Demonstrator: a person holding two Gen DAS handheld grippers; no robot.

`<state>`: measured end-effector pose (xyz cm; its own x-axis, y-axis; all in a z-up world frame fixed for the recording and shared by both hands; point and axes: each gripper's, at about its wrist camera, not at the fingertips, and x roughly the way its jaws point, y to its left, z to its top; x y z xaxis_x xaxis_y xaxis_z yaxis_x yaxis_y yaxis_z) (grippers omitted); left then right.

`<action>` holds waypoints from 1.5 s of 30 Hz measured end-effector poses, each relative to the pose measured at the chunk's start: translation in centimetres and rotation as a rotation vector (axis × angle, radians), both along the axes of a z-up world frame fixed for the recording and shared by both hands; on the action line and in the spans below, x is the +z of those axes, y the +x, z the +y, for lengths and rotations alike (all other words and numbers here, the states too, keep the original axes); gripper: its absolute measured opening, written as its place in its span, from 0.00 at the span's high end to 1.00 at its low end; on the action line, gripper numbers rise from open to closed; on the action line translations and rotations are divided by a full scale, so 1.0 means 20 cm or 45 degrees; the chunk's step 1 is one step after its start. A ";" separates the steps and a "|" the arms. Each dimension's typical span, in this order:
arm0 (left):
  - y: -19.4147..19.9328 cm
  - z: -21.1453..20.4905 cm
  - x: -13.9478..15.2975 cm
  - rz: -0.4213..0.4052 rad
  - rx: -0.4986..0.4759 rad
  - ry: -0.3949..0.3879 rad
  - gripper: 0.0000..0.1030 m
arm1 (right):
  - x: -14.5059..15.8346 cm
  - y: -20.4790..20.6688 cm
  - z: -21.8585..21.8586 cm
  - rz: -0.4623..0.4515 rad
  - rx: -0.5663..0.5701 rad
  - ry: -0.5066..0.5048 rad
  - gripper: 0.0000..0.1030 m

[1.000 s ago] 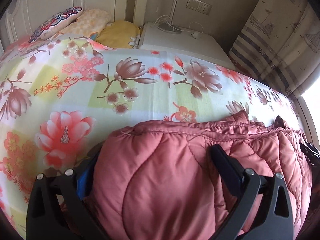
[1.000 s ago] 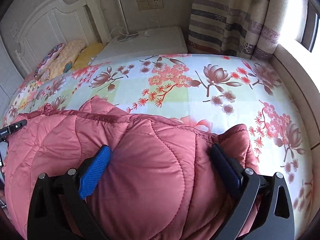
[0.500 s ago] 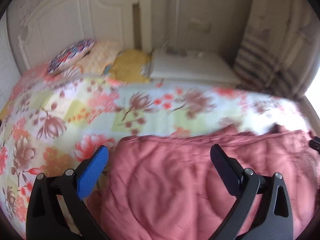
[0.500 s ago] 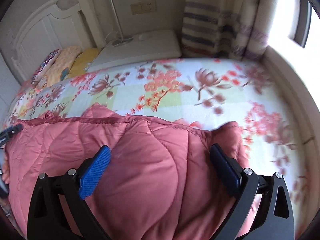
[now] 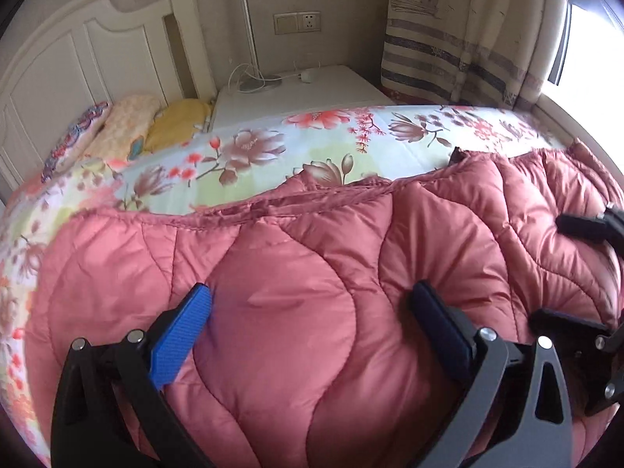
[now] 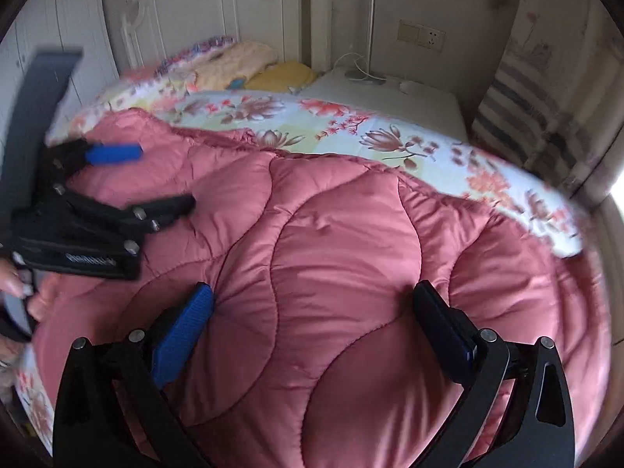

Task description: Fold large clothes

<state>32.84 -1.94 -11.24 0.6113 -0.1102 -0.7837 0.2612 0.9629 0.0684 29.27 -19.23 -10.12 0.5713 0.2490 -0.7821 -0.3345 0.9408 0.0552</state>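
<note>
- Lying across the floral bedsheet (image 5: 249, 156), a pink quilted puffer coat (image 5: 312, 312) runs lengthwise left to right.
- Left gripper (image 5: 312, 312) and right gripper (image 6: 312, 308) hover with fingers spread, coat bulging between them, apparently ungripped.

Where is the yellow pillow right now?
In both views the yellow pillow lies at the head of the bed, between the peach pillow and the white bedside table, far beyond the pink quilted coat.
</note>
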 end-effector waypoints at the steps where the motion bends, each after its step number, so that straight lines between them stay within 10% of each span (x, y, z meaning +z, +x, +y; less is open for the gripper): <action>1: 0.00 0.00 0.00 0.003 0.002 -0.002 0.02 | -0.01 0.01 -0.02 0.016 -0.005 0.045 0.05; 15: 0.01 0.06 0.02 0.026 0.024 -0.026 0.02 | -0.03 0.02 -0.03 0.006 -0.008 0.079 0.04; 22: -0.31 0.28 0.27 -0.211 0.108 -0.055 0.02 | 0.17 -0.20 -0.06 -0.047 -0.053 0.130 0.05; 32: -0.22 0.42 0.06 -0.123 0.210 0.068 0.02 | 0.01 -0.35 0.16 -0.082 0.114 -0.034 0.04; 41: -0.40 0.20 0.29 -0.273 0.067 0.000 0.02 | 0.26 -0.39 -0.05 -0.204 -0.067 -0.075 0.05; 45: -0.33 0.02 0.16 -0.206 -0.043 0.088 0.02 | 0.17 -0.24 -0.34 -0.068 -0.345 -0.055 0.05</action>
